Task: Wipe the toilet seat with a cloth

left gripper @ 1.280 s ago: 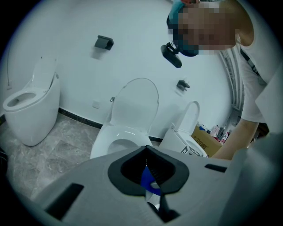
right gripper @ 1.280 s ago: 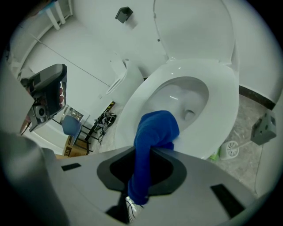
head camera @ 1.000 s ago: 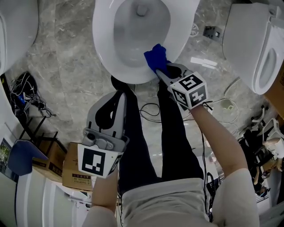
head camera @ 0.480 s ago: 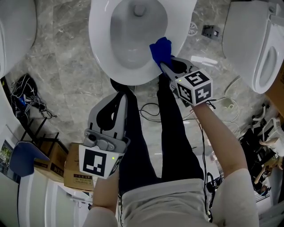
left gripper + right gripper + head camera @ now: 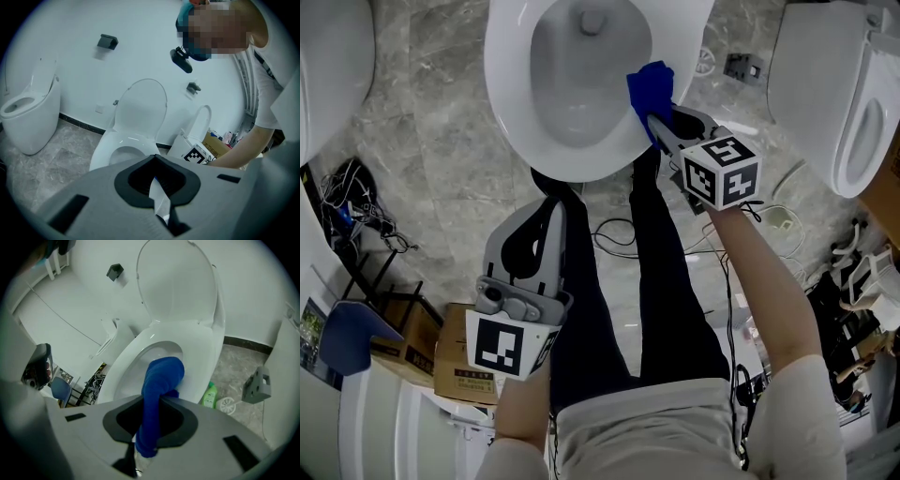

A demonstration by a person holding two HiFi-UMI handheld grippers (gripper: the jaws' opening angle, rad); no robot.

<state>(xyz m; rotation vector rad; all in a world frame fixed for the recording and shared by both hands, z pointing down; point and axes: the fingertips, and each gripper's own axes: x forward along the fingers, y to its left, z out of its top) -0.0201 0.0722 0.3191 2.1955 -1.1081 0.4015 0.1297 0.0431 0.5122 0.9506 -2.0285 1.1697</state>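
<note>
The white toilet seat [image 5: 511, 112] rings the bowl at the top of the head view. A blue cloth [image 5: 651, 87] lies pressed on the seat's right rim, with my right gripper [image 5: 656, 117] shut on it. In the right gripper view the cloth [image 5: 160, 380] sticks out between the jaws onto the seat [image 5: 206, 348], and the lid [image 5: 178, 282] stands upright behind. My left gripper [image 5: 553, 195] hangs shut and empty over the person's left leg, short of the bowl's front edge. In its own view the left gripper [image 5: 155, 158] faces the toilet [image 5: 126, 140].
Another toilet [image 5: 836, 94] stands at the right and one more [image 5: 333, 56] at the left. Cardboard boxes [image 5: 441, 356] and tangled cables [image 5: 347, 202] lie at the lower left. A green bottle [image 5: 209, 394] sits on the marble floor beside the bowl. The person's legs [image 5: 666, 281] stand before it.
My right gripper has slid the blue cloth farther back along the right side of the seat rim. The left gripper has stayed where it was.
</note>
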